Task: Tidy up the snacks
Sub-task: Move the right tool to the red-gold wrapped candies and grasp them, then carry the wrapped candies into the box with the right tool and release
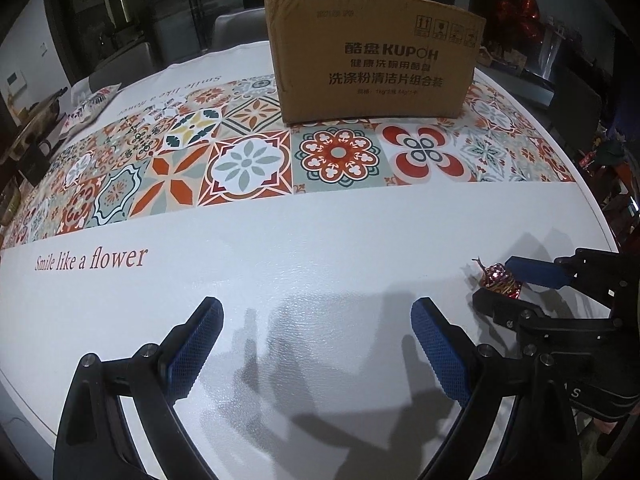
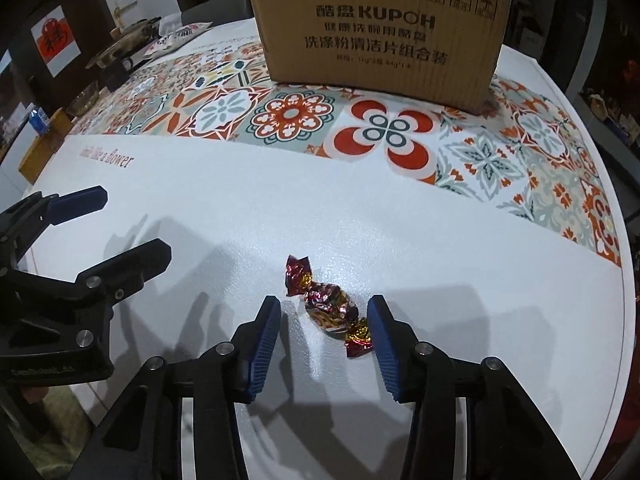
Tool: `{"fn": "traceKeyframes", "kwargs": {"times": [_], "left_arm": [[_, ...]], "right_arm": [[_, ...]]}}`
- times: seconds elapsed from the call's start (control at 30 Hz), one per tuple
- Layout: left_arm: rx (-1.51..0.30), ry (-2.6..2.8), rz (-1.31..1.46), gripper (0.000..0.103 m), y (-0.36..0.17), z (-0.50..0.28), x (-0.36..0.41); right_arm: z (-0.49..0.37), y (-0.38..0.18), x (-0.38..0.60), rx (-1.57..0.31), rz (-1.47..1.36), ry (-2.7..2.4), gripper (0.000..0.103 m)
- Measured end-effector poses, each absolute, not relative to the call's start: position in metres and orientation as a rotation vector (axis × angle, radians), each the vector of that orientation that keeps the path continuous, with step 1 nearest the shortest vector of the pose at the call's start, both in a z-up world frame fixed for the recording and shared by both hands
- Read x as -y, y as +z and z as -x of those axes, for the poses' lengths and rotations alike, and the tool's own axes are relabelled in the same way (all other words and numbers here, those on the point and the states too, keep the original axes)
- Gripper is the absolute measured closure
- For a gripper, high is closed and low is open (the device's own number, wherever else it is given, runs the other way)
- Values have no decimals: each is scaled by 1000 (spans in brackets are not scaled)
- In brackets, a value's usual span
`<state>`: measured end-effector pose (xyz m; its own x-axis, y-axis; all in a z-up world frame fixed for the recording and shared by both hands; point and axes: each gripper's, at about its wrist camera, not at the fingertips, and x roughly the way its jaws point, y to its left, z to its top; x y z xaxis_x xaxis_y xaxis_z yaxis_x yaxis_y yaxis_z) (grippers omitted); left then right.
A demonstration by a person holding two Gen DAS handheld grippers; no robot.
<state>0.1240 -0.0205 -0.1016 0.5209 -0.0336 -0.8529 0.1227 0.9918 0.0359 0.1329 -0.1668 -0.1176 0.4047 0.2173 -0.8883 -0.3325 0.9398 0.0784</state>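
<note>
Left tongs (image 1: 316, 344) gaping over bare white desk (image 1: 320, 240), "Smile like a flower" at ten o'clock. "KUPOH" brown cardboard box (image 2: 380, 32) at twelve. Right tongs (image 2: 324, 332) apart, straddling red-gold foil-wrapped candy (image 2: 328, 308), pads not pressing.

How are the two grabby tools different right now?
The right tool has a wrapped candy between its fingers; the left tool has only bare tablecloth. The left tool's fingers stand wider apart than the right tool's. Both have blue pads on black arms.
</note>
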Motion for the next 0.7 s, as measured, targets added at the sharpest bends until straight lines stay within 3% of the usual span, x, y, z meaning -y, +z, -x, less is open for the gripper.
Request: {"fn": "traceKeyframes", "kwargs": {"times": [0.13, 0.7], "left_arm": [[-1018, -104, -92, 7, -103, -126, 22], [-952, -105, -71, 11, -68, -132, 17]], "right_arm": [[-134, -118, 167, -1098, 99, 353, 77], [-139, -84, 170, -1022, 4, 322, 77]]}}
